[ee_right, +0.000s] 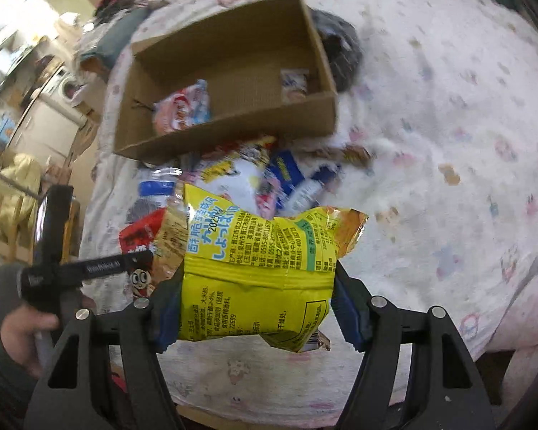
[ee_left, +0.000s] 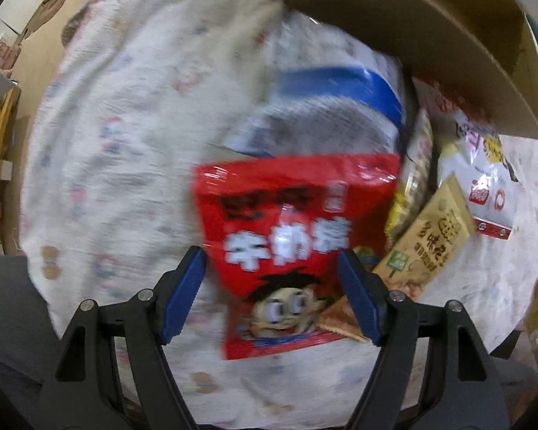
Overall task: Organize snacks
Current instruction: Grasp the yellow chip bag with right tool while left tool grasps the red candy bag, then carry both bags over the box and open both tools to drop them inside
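A red snack bag [ee_left: 287,251] with a cartoon face lies on the flowered bedsheet [ee_left: 125,125], blurred by motion. My left gripper [ee_left: 270,252] points down over it, open, its blue pads [ee_left: 184,294] on either side of the bag without pressing it. The right gripper [ee_right: 258,272] is shut on a yellow snack bag [ee_right: 254,279] and holds it above the bed. Behind it stands an open cardboard box [ee_right: 226,132] with a pink-and-white packet [ee_right: 183,107] and a small packet [ee_right: 294,80] inside. The red snack bag [ee_right: 140,240] also shows left of the yellow one.
A pile of snacks lies before the box: a blue-and-white bag [ee_left: 333,107], a tan packet [ee_left: 430,236], a white bag [ee_left: 484,179]. The box [ee_left: 412,18] is at upper right in the left view. A hand [ee_right: 21,326] grips the left tool. Furniture and appliances stand beyond the bed's left edge.
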